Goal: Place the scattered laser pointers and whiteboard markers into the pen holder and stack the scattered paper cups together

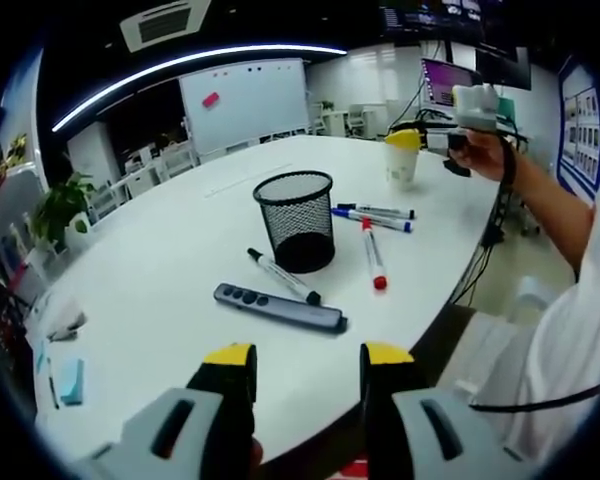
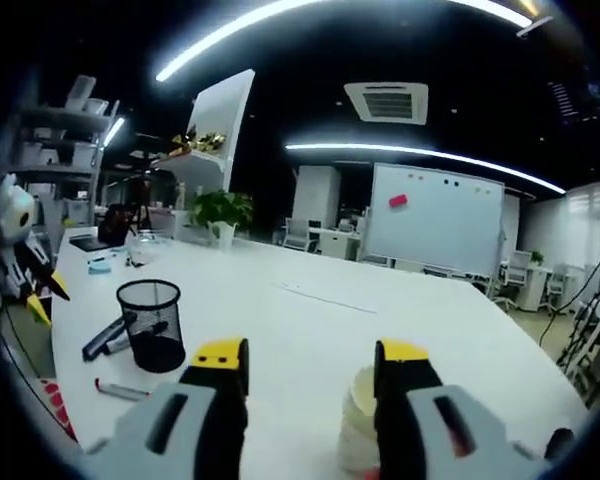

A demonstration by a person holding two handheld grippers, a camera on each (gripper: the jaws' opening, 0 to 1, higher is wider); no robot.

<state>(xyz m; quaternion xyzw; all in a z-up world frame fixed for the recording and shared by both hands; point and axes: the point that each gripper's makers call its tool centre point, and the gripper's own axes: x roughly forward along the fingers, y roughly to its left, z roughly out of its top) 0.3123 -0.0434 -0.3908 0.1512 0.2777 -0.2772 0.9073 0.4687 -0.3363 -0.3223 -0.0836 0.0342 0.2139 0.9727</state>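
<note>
In my left gripper view I start at the lower centre, where my left gripper hangs with its jaws apart and nothing between them, above the near edge of the white table. Just past the jaws lies the grey laser pointer, flat on the table. Beside it, towards the middle of the frame, a black-capped marker lies with one end close to the foot of the mesh pen holder. The holder stands upright and looks empty (I cannot see its bottom through the mesh). Right of it lie a red marker and two more markers, all still on the table. So I judge none of the pens are in yet.

At upper right the paper cups stand on the table.

In my right gripper view the right gripper sits at the bottom centre, jaws apart, and the white cup stack shows between them; whether either jaw touches it I cannot tell. The cups look stacked already.
</note>
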